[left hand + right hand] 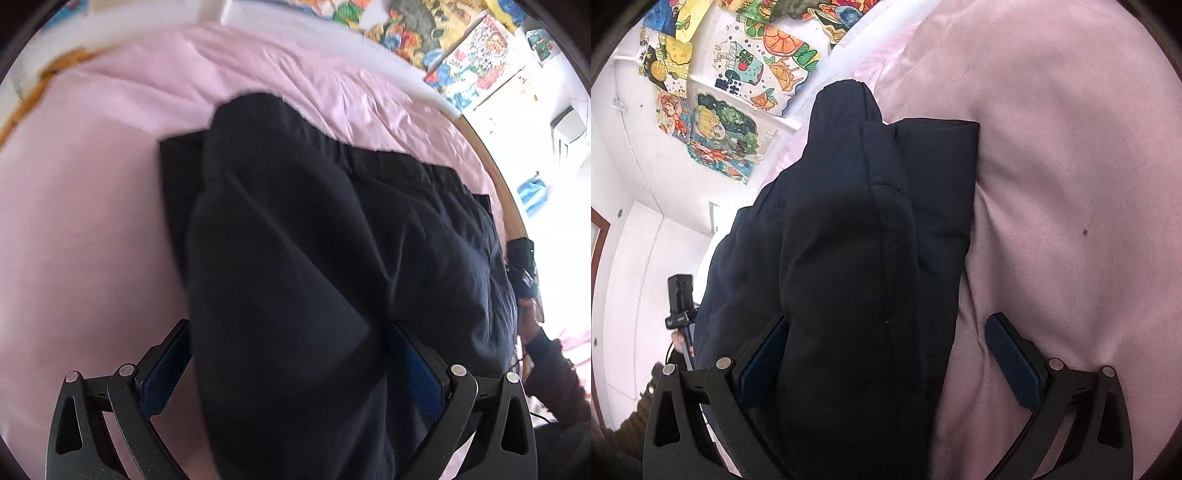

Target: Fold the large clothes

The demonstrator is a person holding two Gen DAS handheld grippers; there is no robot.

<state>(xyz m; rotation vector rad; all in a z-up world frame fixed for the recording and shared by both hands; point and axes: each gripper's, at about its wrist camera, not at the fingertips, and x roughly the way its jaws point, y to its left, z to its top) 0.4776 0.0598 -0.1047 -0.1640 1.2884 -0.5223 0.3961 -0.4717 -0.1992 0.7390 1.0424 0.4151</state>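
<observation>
Left wrist view: dark navy garment (295, 229) lies on a pink bed sheet (92, 221), filling the frame from centre to 6 o'clock; a folded layer with a straight edge shows beneath it toward 10 o'clock. Left hand-held gripper (291, 365) has its fingers spread wide, blue pads (166, 373) on either side of a fold of the fabric that drapes between them and over the lower frame; the jaws are not clamped on it, so it reads as released, though the cloth hides part of the gap. At 3 to 4 o'clock a black device and a person's dark sleeve (550, 365) sit at the bed's edge. Colourful drawings (476, 55) hang on the wall at 1 o'clock. Right wrist view: the same garment (857, 240) runs from 12 o'clock down to 6 o'clock, bunched and doubled, with a flat folded corner toward 1 o'clock resting on the sheet (1071, 184). Right hand-held gripper (890, 354) is also spread; the left pad (764, 365) touches the fabric bulge, the right pad stands clear over bare sheet. Released. Drawings (738, 85) at 10 to 11 o'clock; the other gripper's handle (679, 295) at 8 o'clock.
</observation>
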